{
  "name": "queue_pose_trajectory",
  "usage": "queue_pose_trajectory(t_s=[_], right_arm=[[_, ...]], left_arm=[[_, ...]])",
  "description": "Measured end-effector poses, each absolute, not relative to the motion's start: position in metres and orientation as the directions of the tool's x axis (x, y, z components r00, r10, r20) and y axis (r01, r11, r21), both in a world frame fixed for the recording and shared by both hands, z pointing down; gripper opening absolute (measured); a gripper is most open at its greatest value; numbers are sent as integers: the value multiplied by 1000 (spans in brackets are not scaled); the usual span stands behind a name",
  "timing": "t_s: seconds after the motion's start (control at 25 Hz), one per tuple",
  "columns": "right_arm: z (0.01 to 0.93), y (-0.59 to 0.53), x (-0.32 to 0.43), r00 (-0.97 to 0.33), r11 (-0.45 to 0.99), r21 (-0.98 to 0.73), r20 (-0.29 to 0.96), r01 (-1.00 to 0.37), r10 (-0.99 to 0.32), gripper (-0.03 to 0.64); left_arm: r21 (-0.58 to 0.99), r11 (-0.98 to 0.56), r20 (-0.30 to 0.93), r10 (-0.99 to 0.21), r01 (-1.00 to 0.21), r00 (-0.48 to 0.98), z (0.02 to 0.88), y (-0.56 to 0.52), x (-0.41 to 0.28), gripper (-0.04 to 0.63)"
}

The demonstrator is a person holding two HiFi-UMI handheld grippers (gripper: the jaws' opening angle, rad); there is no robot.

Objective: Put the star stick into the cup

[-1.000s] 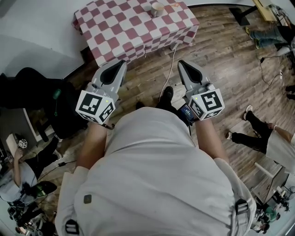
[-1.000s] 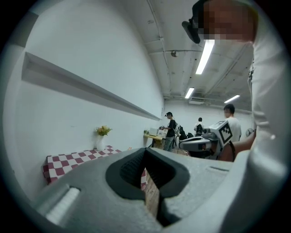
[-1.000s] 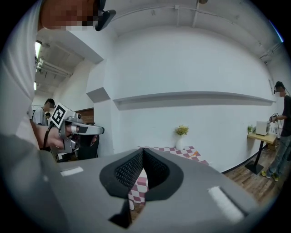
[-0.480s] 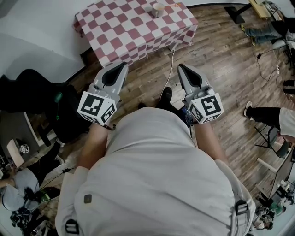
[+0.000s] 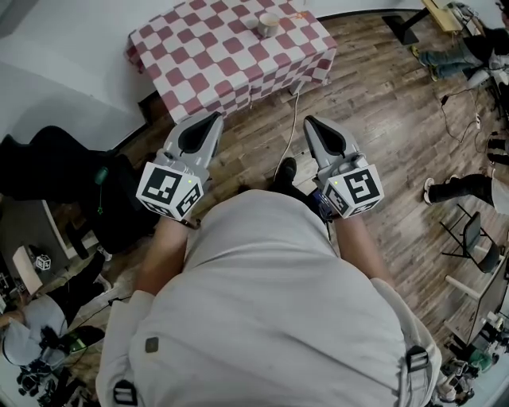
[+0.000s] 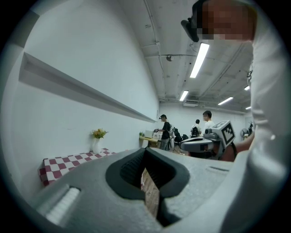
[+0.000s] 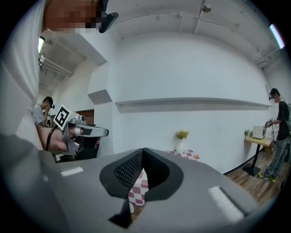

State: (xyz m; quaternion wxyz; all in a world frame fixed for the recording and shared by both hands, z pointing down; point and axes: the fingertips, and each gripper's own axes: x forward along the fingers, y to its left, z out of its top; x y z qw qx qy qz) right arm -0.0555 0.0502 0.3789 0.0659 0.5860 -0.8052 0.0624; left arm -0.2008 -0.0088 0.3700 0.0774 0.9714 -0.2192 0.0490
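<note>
A table with a red-and-white checked cloth (image 5: pixel 207 56) stands ahead by the white wall. On it sit a pale cup (image 5: pixel 269 24) and a small orange thing (image 5: pixel 301 13) that may be the star stick. From the gripper views the cloth (image 6: pixel 63 163) carries a white vase of flowers (image 7: pixel 181 142), with an orange bit (image 7: pixel 196 157) beside it. My left gripper (image 5: pixel 215 118) and right gripper (image 5: pixel 308 121) are held level side by side over the wooden floor, well short of the table. Both are shut and empty, jaw tips meeting (image 6: pixel 145 149) (image 7: pixel 143 150).
A white cable (image 5: pixel 291 131) runs across the plank floor from the table toward my feet. A dark bag (image 5: pixel 56 159) lies at the left. People and a chair (image 5: pixel 477 242) are at the right. Several people stand by a far desk (image 6: pixel 150 139).
The right gripper has edged slightly toward the table and the head view has shifted a little. The people at the right have moved. Both jaws stay closed.
</note>
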Motion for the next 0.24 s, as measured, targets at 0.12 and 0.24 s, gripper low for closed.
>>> queue_pose_trajectory(t_s=[0.12, 0.24], right_arm=[[380, 51, -51, -311, 312, -24, 182, -950, -933, 9], [382, 49, -45, -318, 318, -28, 186, -948, -930, 9]], left_arm=[[131, -890, 131, -420, -436, 898, 370, -7, -194, 3], [135, -888, 136, -424, -440, 896, 373, -8, -188, 3]])
